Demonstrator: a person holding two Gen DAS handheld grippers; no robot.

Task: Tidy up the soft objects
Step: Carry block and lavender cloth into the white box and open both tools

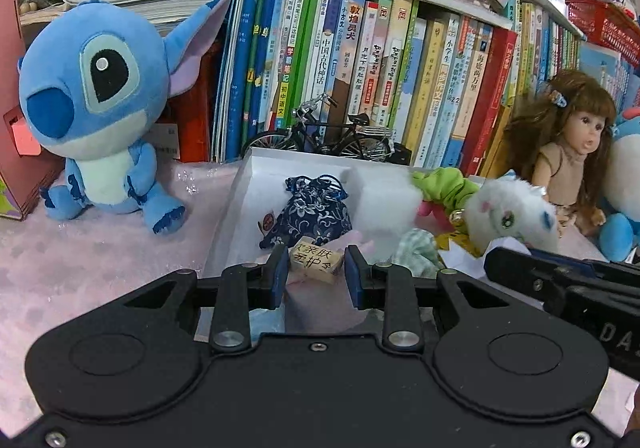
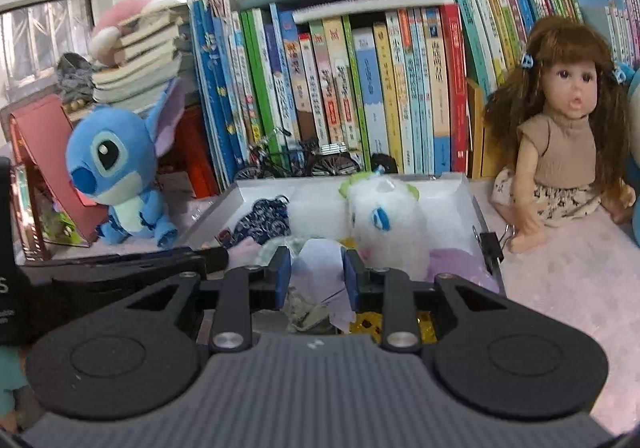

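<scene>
My left gripper (image 1: 316,276) is shut on a soft pink bundle with a tan printed label (image 1: 316,262), held over the near end of the white box (image 1: 236,191). In that box lie a blue floral pouch (image 1: 316,211), a white fluffy plush with blue eyes (image 1: 512,211) and a green cloth (image 1: 444,183). My right gripper (image 2: 316,276) is shut on a pale lilac cloth (image 2: 320,268) at the same box's (image 2: 466,199) near edge, just before the white plush (image 2: 384,224). The two grippers sit side by side.
A blue plush alien (image 1: 92,107) sits left of the box and a long-haired doll (image 2: 560,135) sits to its right, both on pink cloth. A model bicycle (image 1: 320,135) and a wall of books (image 1: 360,47) stand behind. A binder clip (image 2: 492,248) grips the box's right rim.
</scene>
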